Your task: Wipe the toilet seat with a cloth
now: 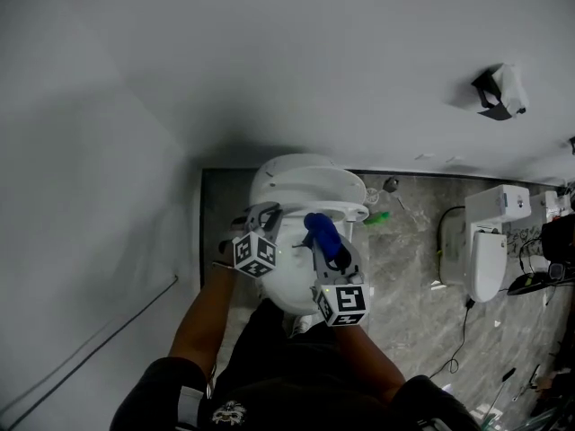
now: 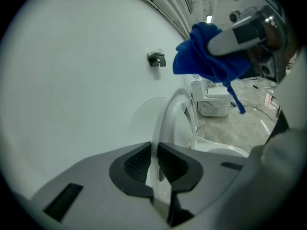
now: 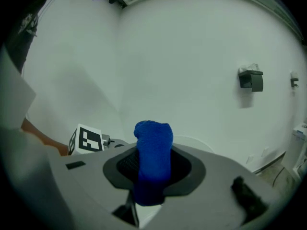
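A white toilet (image 1: 305, 182) stands against the wall below me. My left gripper (image 1: 263, 214) is at its left side; in the left gripper view its pads (image 2: 139, 163) close on the thin white edge of the raised toilet seat (image 2: 175, 114). My right gripper (image 1: 319, 232) hovers over the bowl, shut on a blue cloth (image 1: 325, 233). In the right gripper view the cloth (image 3: 153, 152) stands up in a roll between the jaws, with the left gripper's marker cube (image 3: 88, 140) to the left. The left gripper view shows the cloth (image 2: 206, 56) hanging above the seat.
A second white toilet (image 1: 490, 241) stands on the marble floor to the right, with cables (image 1: 458, 339) near it. A small green object (image 1: 377, 217) lies by the first toilet's base. A paper holder (image 1: 499, 91) is fixed to the white wall.
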A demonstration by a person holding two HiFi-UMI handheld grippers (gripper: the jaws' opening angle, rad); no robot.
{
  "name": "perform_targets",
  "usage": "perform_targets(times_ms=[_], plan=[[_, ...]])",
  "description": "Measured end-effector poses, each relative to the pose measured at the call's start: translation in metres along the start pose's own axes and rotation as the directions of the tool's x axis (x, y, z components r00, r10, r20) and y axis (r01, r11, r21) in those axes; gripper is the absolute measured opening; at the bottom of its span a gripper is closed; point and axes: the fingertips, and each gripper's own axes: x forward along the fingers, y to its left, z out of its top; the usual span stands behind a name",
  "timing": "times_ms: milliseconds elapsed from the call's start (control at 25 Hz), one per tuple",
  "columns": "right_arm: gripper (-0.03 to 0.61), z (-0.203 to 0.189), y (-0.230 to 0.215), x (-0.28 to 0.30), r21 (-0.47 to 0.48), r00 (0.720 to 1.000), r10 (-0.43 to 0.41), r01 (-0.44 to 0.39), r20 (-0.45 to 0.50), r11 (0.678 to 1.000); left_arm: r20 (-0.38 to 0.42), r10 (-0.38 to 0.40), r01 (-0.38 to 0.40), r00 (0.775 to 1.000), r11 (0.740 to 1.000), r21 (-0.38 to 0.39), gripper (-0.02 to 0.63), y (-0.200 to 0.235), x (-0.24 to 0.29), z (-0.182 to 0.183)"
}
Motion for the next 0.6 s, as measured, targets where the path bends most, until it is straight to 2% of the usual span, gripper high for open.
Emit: perform_targets(times_ms=[360, 600], plan=[[0.106, -0.028, -0.005, -0.072, 0.033, 0.998, 0.054, -0.056, 0.035, 0.998, -0.089, 0.078, -0.064, 0.993, 0.986, 0.152, 0.050, -0.073, -0.050, -0.022], [0.106, -0.063, 0.006, -0.127, 0.036, 0.993, 0.111, -0.112, 0.030, 0.993, -0.178, 0.062, -0.013, 0.982, 0.965, 0.262, 0.054, -0.158, -0.091, -0.063]])
